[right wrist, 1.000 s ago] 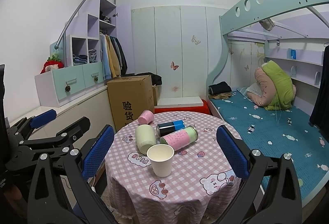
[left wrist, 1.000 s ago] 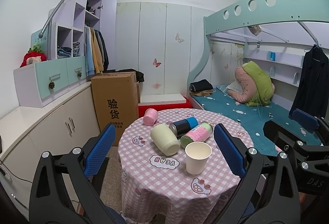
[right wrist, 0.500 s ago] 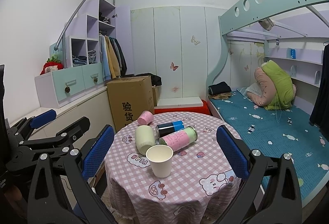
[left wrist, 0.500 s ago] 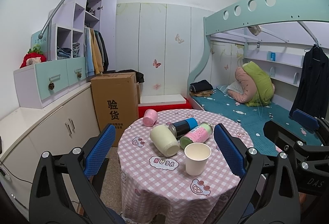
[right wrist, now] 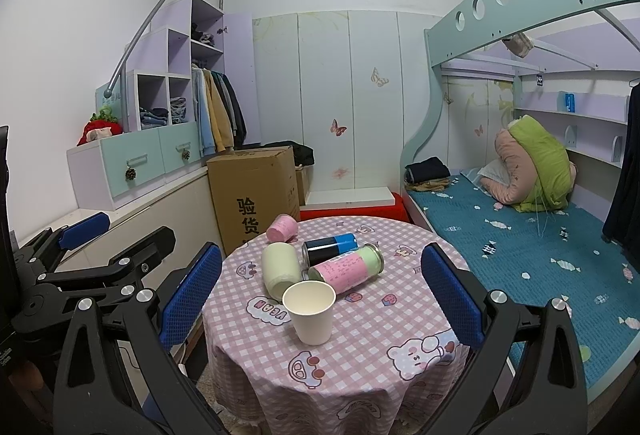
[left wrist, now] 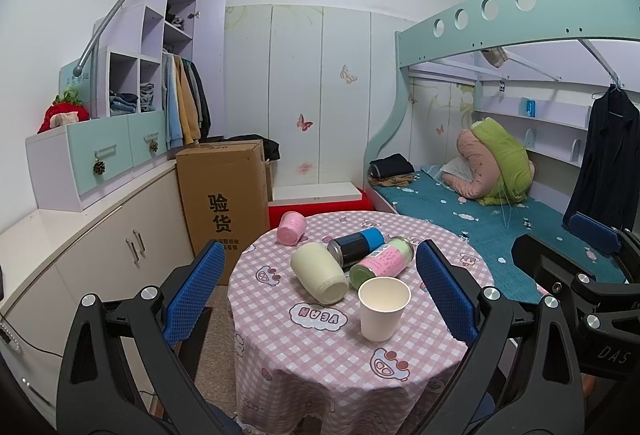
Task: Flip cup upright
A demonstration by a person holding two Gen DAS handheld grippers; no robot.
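Note:
A white paper cup stands upright on the round table with a pink checked cloth. Behind it lie a cream cup, a pink cup, a black-and-blue can and a pink-and-green can, all on their sides. My left gripper is open and empty, back from the table. My right gripper is open and empty, also back from it. Each gripper shows at the edge of the other's view.
A cardboard box stands on the floor behind the table on the left, next to low white cabinets. A bunk bed with a teal mattress runs along the right. A red-and-white step lies behind the table.
Both views have shifted only slightly; the table sits a little lower and closer in frame. The cups and cans have not moved. Both grippers stay open.

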